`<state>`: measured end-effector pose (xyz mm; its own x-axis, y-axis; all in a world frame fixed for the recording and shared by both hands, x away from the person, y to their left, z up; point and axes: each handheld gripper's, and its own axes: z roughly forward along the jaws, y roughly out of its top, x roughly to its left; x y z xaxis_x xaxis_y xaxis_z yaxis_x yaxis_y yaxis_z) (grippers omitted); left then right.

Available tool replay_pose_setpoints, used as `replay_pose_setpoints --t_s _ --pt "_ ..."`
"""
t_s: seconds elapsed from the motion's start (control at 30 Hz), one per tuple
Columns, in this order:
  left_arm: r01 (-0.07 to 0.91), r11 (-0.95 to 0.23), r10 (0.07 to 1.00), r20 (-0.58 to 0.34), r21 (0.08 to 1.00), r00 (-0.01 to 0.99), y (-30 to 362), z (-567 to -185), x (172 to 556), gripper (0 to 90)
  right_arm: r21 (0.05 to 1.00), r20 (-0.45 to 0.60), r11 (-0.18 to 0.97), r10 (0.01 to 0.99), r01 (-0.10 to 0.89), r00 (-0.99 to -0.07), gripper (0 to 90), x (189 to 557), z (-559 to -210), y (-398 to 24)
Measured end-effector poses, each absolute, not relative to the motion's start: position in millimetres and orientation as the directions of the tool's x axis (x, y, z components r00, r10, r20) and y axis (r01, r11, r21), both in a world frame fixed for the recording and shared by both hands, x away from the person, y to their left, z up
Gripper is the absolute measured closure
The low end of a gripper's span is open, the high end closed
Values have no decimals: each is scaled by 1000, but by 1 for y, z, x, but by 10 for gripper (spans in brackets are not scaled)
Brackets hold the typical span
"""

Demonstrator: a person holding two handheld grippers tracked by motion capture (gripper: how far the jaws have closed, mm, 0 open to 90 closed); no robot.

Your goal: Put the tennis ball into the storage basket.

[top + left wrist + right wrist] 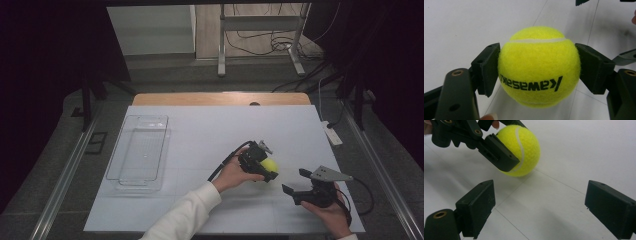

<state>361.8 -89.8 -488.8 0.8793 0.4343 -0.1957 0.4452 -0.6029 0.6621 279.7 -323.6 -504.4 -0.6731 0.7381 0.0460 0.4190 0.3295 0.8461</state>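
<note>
Ball (539, 67) sits clamped between our left gripper's (260, 162) jaws; our right gripper (300, 187), jaws spread and empty, waits at its four o'clock.

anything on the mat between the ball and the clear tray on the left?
Nothing visible. The tennis ball is clamped in the left tool, right of centre. The white mat between it and the clear tray looks bare. The right tool sits open on the far side from the tray.
</note>
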Motion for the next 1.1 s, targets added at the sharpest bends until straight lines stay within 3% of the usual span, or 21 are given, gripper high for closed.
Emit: replay_pose_setpoints --t_s 1.1 --pt "393 -535 438 -153 748 886 -66 -461 344 265 844 42 333 740 420 -671 97 280 -505 -323"
